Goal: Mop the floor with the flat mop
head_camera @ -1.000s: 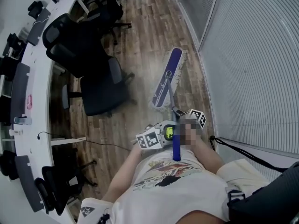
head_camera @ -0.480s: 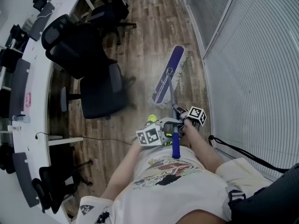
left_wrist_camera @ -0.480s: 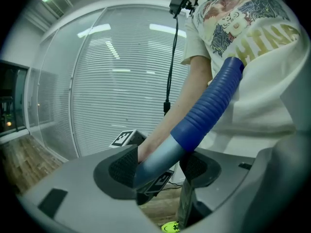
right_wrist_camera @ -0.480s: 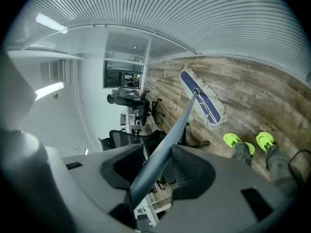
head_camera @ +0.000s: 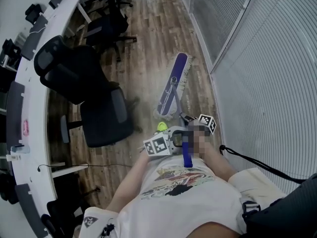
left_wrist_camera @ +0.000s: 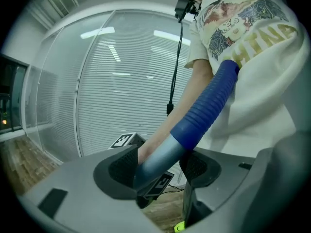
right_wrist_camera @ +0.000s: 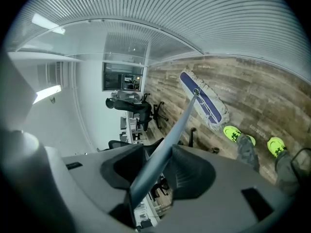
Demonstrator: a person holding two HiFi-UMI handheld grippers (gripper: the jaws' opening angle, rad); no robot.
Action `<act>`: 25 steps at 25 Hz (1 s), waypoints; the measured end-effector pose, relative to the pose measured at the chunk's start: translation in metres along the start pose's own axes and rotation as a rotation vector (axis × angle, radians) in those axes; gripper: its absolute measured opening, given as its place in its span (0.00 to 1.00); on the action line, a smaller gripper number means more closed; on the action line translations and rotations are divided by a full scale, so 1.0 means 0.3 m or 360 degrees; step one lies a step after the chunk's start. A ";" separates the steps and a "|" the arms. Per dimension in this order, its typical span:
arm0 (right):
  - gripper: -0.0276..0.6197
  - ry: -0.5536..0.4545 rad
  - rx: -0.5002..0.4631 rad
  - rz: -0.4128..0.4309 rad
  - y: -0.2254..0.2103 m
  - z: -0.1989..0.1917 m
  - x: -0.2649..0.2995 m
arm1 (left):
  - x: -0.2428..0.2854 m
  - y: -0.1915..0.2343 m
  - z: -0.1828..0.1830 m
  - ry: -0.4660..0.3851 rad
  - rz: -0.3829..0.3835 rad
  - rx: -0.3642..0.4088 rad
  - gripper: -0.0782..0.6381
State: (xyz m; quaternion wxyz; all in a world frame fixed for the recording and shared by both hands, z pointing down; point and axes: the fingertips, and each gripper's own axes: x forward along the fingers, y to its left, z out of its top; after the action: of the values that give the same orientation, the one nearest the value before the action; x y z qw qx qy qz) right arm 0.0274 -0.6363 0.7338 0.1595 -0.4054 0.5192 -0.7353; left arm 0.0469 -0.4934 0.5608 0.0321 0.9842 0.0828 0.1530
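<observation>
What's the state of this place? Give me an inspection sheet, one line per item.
Surface: wood floor; no spill seen.
Job's things: mop head flat on the floor near the blinds; handle runs back to both grippers.
Clutter: chairs just left of the mop head, more farther off.
Grippers: left gripper shut on the handle just below its blue grip; right gripper shut on the handle nearer the mop head.
Cables: black cord at the person's right side.
Surroundings: blinds along the right, curved desk along the left.
</observation>
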 end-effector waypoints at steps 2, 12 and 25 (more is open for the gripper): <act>0.33 -0.0002 0.0002 -0.0015 0.060 0.046 0.062 | -0.044 0.090 0.021 -0.0012 -0.0028 0.0001 0.45; 0.33 -0.0043 -0.0012 -0.0032 0.298 0.229 0.425 | -0.283 0.505 0.024 -0.0048 -0.0078 0.0031 0.44; 0.35 0.0033 -0.0032 0.0229 0.403 0.253 0.538 | -0.403 0.637 0.052 -0.0198 -0.0031 -0.0011 0.45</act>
State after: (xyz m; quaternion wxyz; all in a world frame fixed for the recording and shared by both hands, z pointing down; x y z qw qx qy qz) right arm -0.0374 -0.8397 0.7053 0.2025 -0.3610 0.5559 -0.7209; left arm -0.0327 -0.7031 0.5270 0.0421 0.9909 0.0897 0.0915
